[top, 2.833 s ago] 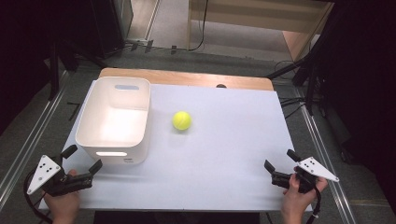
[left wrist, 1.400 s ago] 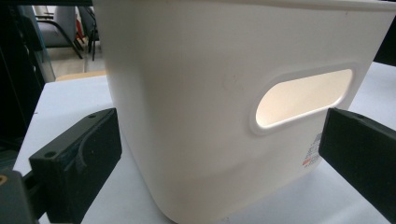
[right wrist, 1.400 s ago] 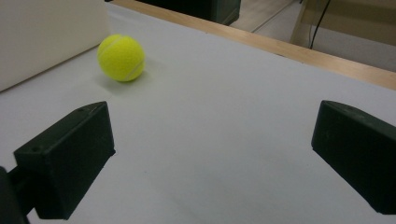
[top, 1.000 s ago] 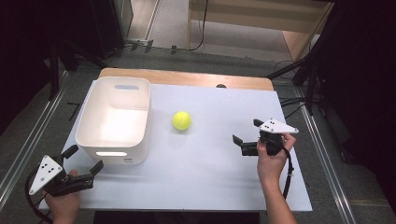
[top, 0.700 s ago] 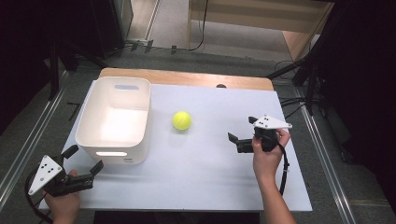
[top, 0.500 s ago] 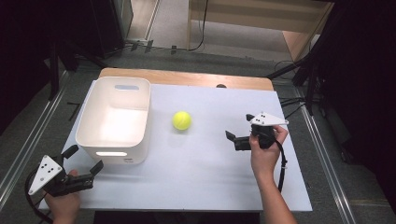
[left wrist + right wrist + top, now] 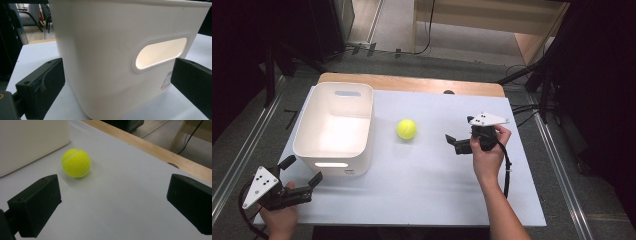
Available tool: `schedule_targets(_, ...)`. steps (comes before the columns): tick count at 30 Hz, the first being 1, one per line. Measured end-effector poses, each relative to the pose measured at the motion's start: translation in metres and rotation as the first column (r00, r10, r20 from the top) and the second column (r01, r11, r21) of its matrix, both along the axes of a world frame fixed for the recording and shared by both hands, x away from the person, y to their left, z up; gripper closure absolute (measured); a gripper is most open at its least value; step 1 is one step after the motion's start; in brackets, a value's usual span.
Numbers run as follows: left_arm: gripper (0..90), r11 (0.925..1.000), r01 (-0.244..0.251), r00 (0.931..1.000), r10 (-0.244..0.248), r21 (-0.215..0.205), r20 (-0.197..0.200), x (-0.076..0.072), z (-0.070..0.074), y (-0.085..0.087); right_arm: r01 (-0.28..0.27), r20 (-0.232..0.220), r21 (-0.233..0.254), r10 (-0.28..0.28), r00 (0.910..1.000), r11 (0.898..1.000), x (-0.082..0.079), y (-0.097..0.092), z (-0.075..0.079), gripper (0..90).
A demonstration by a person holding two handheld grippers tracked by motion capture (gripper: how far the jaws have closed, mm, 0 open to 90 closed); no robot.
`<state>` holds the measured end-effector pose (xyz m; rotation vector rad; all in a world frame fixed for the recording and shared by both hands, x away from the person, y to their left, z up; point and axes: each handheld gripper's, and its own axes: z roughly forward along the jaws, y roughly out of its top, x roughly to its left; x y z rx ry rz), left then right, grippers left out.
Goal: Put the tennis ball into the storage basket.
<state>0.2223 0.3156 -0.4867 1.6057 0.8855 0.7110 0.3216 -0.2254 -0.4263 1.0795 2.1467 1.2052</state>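
Observation:
A yellow tennis ball [image 7: 406, 129] lies on the white table top [image 7: 422, 180], to the right of a white plastic bin [image 7: 302, 131]. My right gripper [image 7: 458, 129] is open and empty, a short way to the right of the ball, with its jaws pointing left at it. In the right gripper view the ball [image 7: 76, 163] lies ahead and left of the open right gripper [image 7: 112, 200]. My left gripper [image 7: 304, 169] is open at the front left corner, just before the bin's near wall. In the left gripper view the bin [image 7: 112, 50] and its handle slot [image 7: 160, 51] stand close ahead.
A wooden strip [image 7: 412, 84] runs along the table's far edge, also the wooden strip [image 7: 155, 150] in the right gripper view. Metal rails and cables lie on the floor around the table. The bin [image 7: 30, 142] stands just left of the ball.
My right gripper has come forward and left from the front right corner to a spot near the ball. The left gripper, the ball and the bin have stayed put.

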Motion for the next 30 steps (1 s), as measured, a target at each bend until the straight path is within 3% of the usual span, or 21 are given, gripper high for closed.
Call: schedule_targets(30,0.0,1.0000,0.004,1.0000,-0.004,0.002,0.002,0.000,0.000,0.000,-0.049,-0.042,-0.039,0.048,0.9980,0.998,0.031,0.027,0.003,0.0)
